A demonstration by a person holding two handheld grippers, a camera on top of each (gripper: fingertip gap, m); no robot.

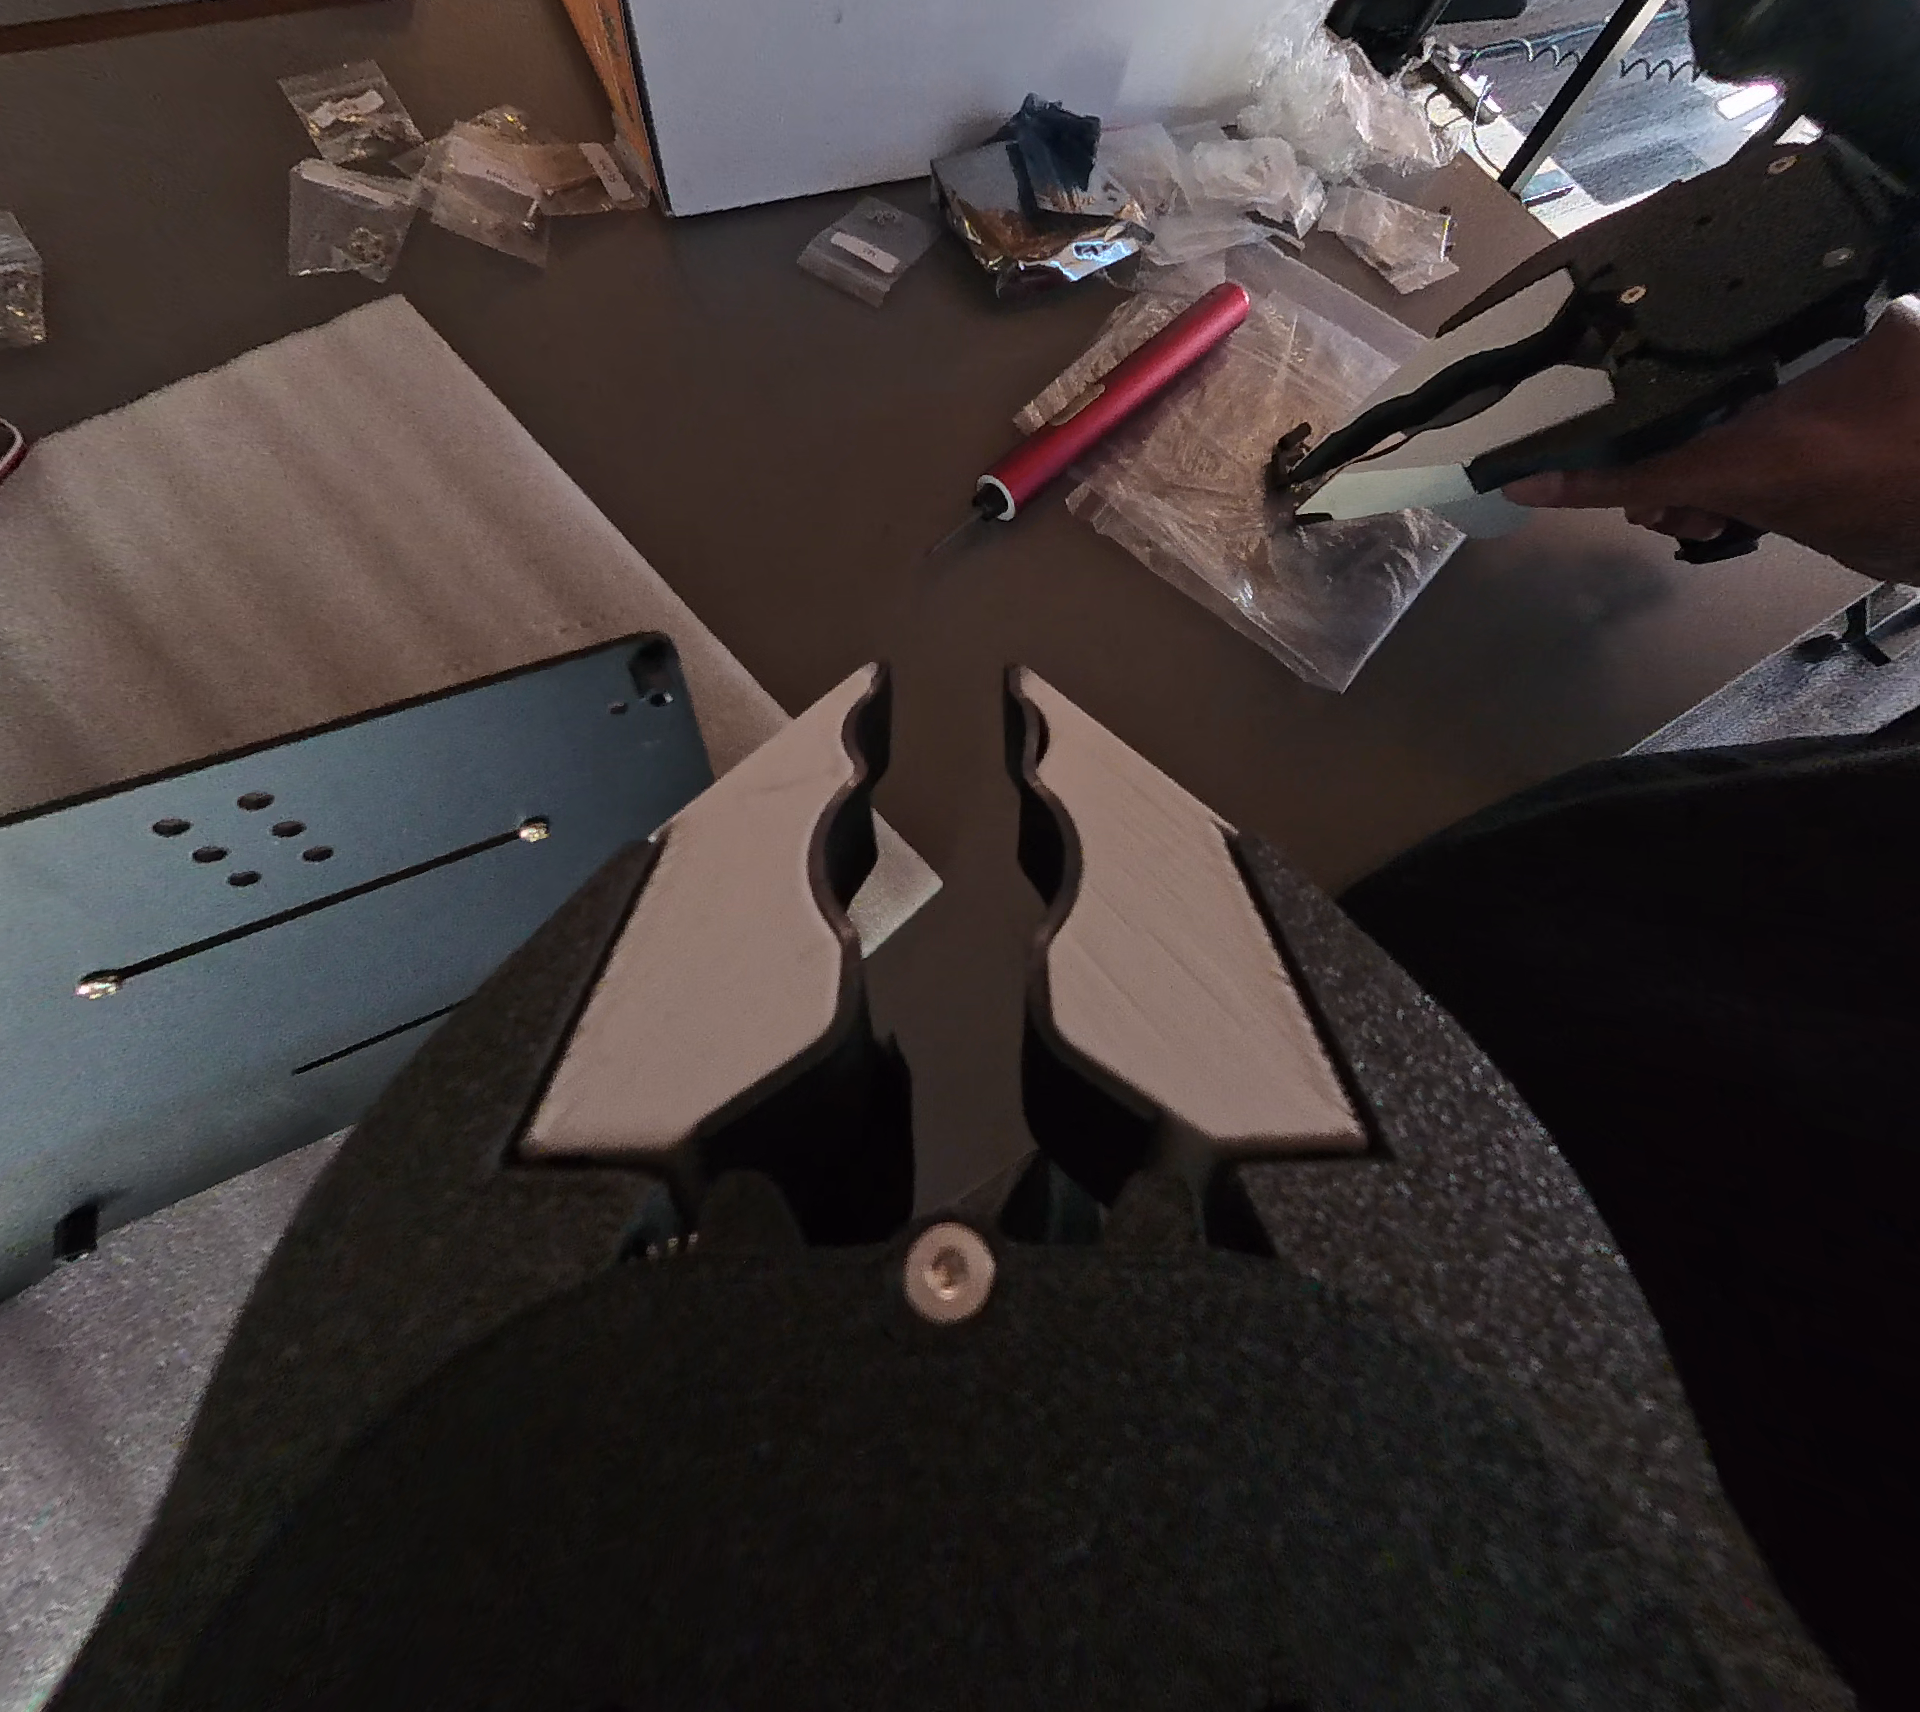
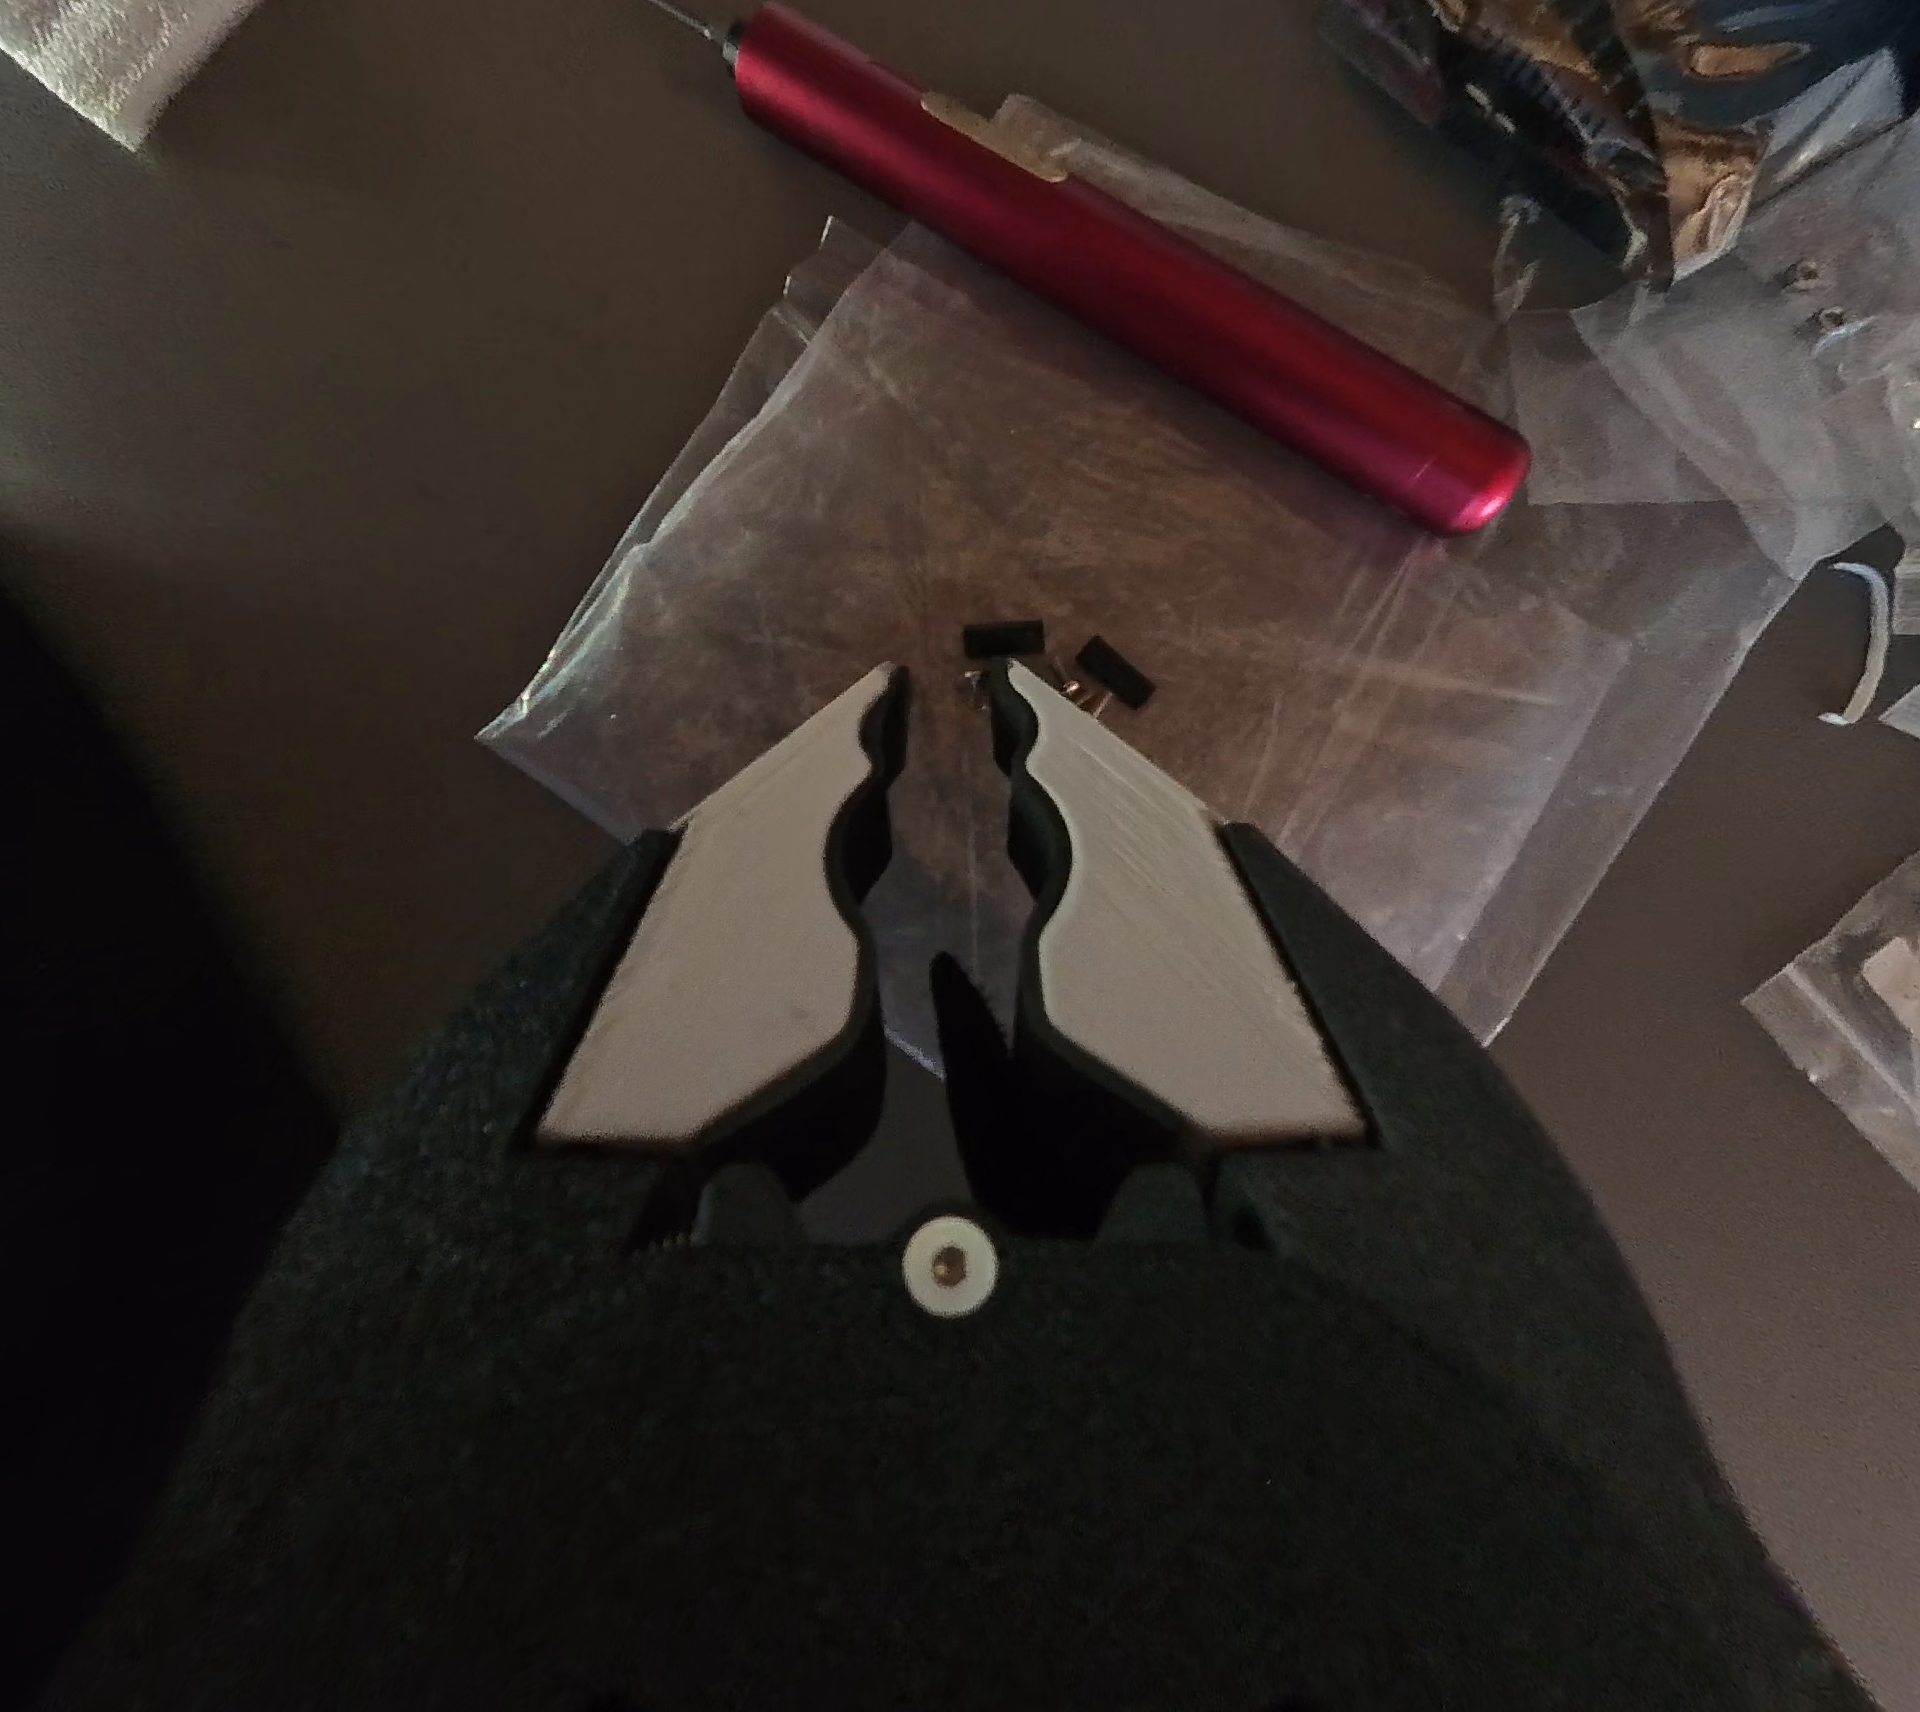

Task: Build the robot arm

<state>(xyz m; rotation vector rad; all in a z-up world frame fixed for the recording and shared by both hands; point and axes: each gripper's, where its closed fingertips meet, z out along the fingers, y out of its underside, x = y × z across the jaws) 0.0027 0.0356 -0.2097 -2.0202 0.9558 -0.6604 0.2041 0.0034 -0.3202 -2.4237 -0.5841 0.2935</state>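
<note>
A dark brown bench [image 1: 748,436] carries a white cardboard box [image 1: 935,73], foam sheets [image 1: 260,499], a blue-grey metal plate [image 1: 312,914] and scattered small bags [image 1: 436,176]; carpeted floor shows past its right edge. The bench's middle is bare. The left gripper [image 1: 948,686] hangs over that bare stretch, fingers apart, holding nothing. The right gripper [image 2: 954,683], fingers slightly apart, sits low over a clear plastic bag [image 2: 1195,623], tips just beside small black parts [image 2: 1003,639], perhaps touching one. A red screwdriver [image 2: 1132,270] lies just beyond.
</note>
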